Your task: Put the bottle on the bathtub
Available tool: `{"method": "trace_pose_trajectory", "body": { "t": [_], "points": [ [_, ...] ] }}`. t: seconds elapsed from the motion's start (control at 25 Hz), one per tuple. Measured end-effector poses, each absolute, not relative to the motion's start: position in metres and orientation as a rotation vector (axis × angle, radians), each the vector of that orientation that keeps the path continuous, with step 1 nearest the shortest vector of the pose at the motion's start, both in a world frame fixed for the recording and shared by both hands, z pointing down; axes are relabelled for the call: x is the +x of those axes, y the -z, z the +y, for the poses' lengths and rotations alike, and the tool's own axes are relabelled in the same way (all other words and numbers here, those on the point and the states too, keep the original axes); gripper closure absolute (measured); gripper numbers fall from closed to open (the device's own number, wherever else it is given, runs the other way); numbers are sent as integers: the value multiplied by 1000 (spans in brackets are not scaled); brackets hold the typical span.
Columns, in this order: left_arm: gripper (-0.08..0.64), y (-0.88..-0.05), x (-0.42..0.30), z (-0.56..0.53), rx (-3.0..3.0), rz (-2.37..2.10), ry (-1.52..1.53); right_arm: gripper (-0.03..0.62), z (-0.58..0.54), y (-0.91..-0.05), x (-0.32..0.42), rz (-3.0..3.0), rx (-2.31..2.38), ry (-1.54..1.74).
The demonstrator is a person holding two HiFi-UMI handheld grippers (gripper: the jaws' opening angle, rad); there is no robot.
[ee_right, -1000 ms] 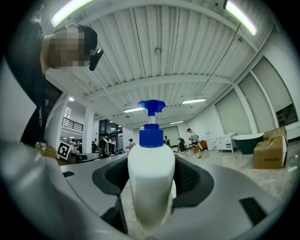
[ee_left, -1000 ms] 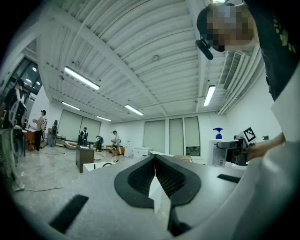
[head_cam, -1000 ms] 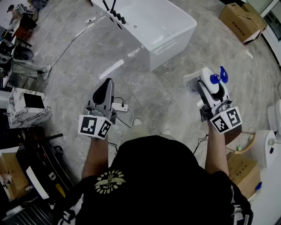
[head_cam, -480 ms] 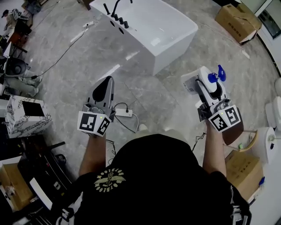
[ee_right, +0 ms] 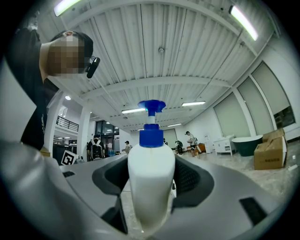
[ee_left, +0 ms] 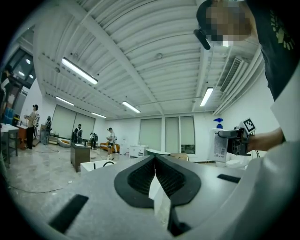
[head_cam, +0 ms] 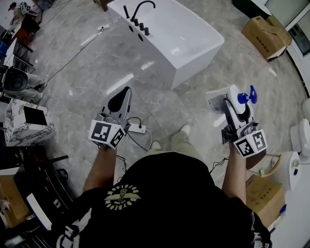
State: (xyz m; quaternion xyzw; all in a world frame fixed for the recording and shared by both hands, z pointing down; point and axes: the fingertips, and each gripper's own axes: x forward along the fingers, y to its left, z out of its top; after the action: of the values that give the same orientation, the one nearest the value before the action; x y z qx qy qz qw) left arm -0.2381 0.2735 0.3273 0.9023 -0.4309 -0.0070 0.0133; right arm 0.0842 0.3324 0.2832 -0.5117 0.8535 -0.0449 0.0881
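Grey marbled floor (head_cam: 87,72) throughout, with cables trailing across it. Toward the top edge of the head view, a white bathtub (head_cam: 186,36), set on the floor at a slant, with a black tap (head_cam: 141,7) and black knobs on its left rim. Nothing to be seen on the rim beside those fittings.

At the lower edge, the person's dark shirt (head_cam: 164,203), both forearms stretched forward. Near the upper right corner, a brown cardboard box (head_cam: 264,29) on the floor. At the left edge, a marble-patterned box (head_cam: 23,123) with a dark square on top.

Left gripper (head_cam: 127,91) held out over the floor, short of the bathtub's near end. Jaws shut, pads meeting along one line in the left gripper view, nothing between them.

Right gripper (head_cam: 236,97) held out to the right, level with the left one. Jaws clamped on the white bottle (head_cam: 224,99), one dark pad pressed to each flank in the right gripper view. Held in the air over the floor, well apart from the bathtub and to the near right of its closest corner. Blue pump head (head_cam: 247,95) past the jaw tips, pointing away from the hand.

On the floor just beside the left gripper's marker cube, a white power strip (head_cam: 136,129).
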Motion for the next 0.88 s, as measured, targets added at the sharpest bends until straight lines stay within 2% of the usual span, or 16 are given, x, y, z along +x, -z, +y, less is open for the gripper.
{"method": "trace_pose_trajectory", "body": {
  "t": [0.56,0.88],
  "points": [
    [549,-336,-219,228,2748,-1473,-99,321,258,-290,112,2546,-1399,175],
    [549,-344,-178,173,2717,-1478,-111,321,199,-302,138,2607,-1360,182]
  ]
}}
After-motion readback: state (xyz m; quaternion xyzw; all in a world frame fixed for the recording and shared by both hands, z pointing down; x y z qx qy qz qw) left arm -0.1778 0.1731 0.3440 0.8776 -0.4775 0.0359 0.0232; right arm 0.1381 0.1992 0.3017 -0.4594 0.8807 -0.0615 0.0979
